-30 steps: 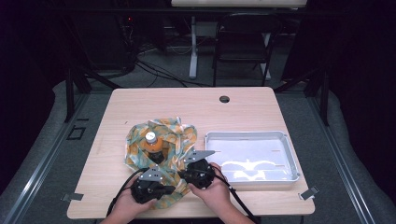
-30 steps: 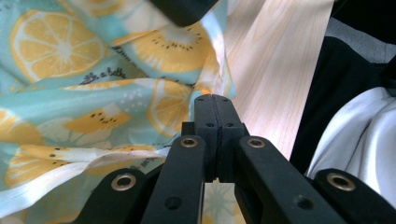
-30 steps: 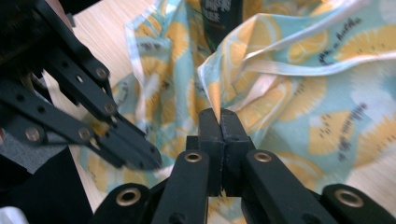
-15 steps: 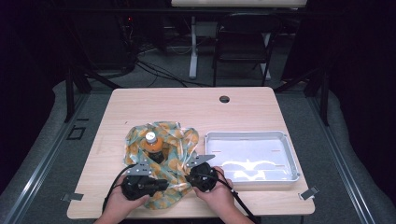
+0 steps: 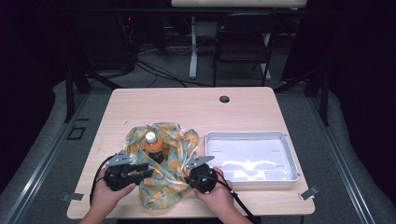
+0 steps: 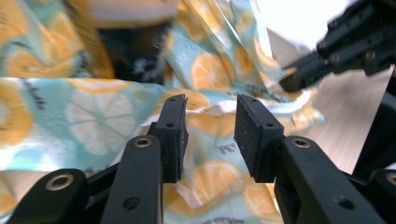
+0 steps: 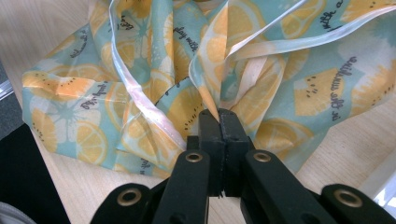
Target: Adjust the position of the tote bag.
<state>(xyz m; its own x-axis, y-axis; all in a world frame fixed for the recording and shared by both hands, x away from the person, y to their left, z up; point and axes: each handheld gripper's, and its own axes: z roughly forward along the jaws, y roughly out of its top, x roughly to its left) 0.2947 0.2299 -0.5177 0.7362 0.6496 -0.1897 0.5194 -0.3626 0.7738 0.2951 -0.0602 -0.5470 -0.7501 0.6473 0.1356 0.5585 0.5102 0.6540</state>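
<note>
A cloth [image 5: 163,184] printed with orange and lemon slices lies bunched on the wooden table [image 5: 187,109]. A bottle [image 5: 152,145] of orange drink with a white cap stands inside it. My right gripper [image 5: 189,169] is at the cloth's right edge, shut on a raised fold of cloth [image 7: 233,70] right at its tips [image 7: 219,116]. My left gripper [image 5: 147,172] is at the cloth's left side. Its jaws have just been opening and stand apart [image 6: 210,126], with nothing pressed between the pads; the cloth [image 6: 93,116] lies beyond them. The bottle [image 6: 135,56] shows blurred behind.
A shallow metal tray [image 5: 243,134] sits on the table to the right of the cloth, close to my right hand. A round cable hole [image 5: 224,99] is near the far edge. A chair and desk legs stand on the floor beyond the table.
My left gripper has let go of the cloth, opened its jaws and drawn back to the left. The right gripper has kept its grip and place.
</note>
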